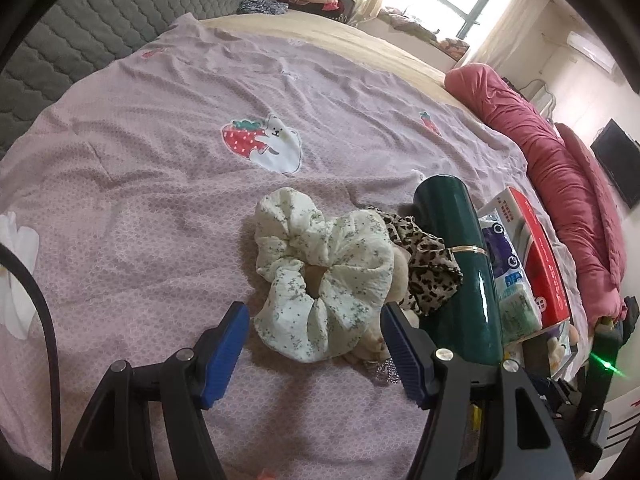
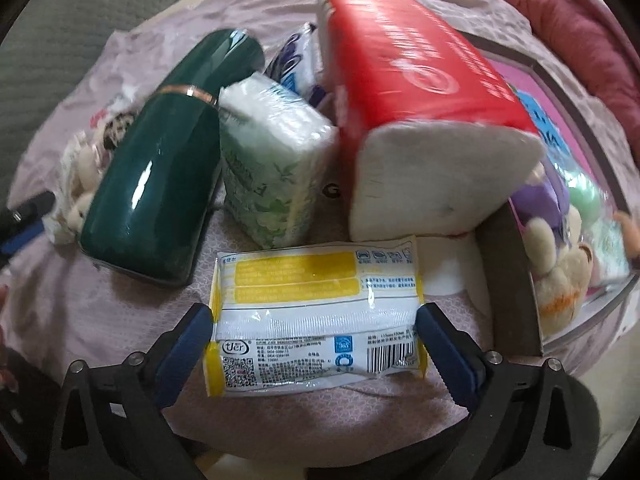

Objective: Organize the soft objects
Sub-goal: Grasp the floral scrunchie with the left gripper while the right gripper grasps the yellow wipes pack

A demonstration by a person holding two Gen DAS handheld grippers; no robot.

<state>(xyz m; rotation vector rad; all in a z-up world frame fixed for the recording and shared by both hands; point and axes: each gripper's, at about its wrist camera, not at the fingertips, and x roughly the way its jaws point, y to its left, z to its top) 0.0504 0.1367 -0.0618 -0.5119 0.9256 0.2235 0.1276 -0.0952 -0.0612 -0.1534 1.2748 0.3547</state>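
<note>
A white floral scrunchie (image 1: 324, 276) lies on the pink bedspread (image 1: 160, 200), just ahead of and between the blue pads of my left gripper (image 1: 316, 344), which stands open and apart from it. A leopard-print scrunchie (image 1: 424, 264) and a small beige plush (image 1: 400, 272) lie partly under it. In the right wrist view, a yellow-and-white tissue pack (image 2: 316, 312) rests flat on the bedspread between the wide-spread fingers of my right gripper (image 2: 316, 344). The pads stand at its two short ends without squeezing it.
A dark green cylindrical case (image 2: 160, 176) lies beside a green-printed tissue pack (image 2: 272, 168) and a big red tissue pack (image 2: 420, 92). A grey-walled box (image 2: 508, 264) at the right holds plush toys (image 2: 560, 268). A red quilt (image 1: 560, 184) runs along the bed's far side.
</note>
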